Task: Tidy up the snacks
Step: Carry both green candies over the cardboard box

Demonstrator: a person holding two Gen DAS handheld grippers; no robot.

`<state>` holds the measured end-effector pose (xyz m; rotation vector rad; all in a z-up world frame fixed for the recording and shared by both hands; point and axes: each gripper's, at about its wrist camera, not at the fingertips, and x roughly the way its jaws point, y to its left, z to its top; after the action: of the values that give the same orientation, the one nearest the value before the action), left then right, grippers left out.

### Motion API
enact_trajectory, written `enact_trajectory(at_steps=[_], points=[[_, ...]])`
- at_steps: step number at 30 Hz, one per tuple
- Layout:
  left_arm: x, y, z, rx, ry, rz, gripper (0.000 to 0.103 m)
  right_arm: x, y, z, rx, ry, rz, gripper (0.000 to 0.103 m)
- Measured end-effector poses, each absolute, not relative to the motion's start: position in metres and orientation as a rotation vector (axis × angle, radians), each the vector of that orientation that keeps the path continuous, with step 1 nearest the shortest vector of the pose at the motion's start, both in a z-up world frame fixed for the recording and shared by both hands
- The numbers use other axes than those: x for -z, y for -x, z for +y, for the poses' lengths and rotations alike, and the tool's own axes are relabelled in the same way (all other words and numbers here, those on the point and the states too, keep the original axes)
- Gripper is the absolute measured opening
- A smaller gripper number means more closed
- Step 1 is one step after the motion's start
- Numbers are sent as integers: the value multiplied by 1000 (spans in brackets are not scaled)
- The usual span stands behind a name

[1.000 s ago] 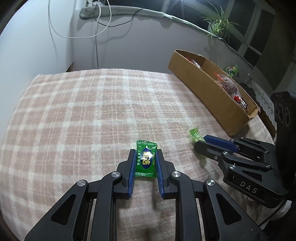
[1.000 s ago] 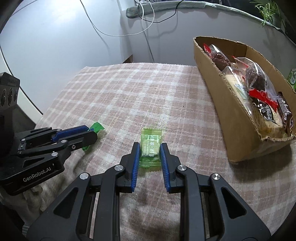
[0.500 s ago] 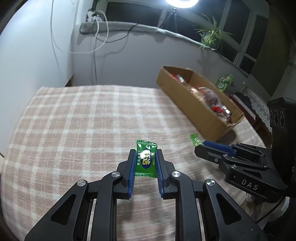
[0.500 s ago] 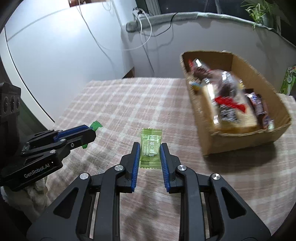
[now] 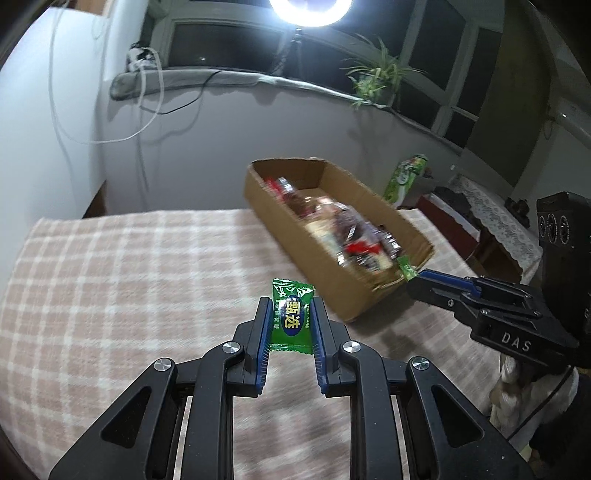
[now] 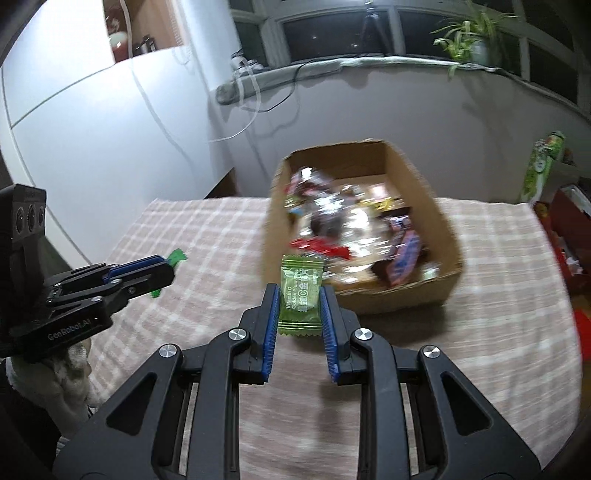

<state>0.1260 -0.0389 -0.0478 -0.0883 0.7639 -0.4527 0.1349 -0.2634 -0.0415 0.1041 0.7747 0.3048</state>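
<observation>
Above the pink checked tablecloth [image 5: 110, 277], your left gripper [image 5: 289, 325] pinched a dark green candy [image 5: 291, 317] and your right gripper [image 6: 300, 314] clamped a pale green candy [image 6: 301, 295], both lifted, with the open cardboard box [image 6: 436, 291] of snacks at twelve to one o'clock.

At your twelve o'clock a ring light [image 5: 309, 11] glares above the dark window [image 5: 229, 46]. A spider plant [image 5: 376, 79] sits at one o'clock; white cables [image 5: 147, 96] dangle at eleven.
</observation>
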Motion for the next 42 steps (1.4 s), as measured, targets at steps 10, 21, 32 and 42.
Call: enact_trajectory(at_steps=[10, 21, 32, 42], points=[[34, -158, -82, 510, 81, 750, 19, 17, -170, -311, -272, -91, 737, 23], [22, -217, -107, 491, 39, 737, 19, -1, -242, -298, -332, -39, 730, 23], [23, -275, -120, 457, 27, 771, 19, 16, -309, -288, -355, -50, 801, 23], [29, -293, -135, 442, -24, 795, 19, 36, -326, -289, -363, -43, 853, 23]])
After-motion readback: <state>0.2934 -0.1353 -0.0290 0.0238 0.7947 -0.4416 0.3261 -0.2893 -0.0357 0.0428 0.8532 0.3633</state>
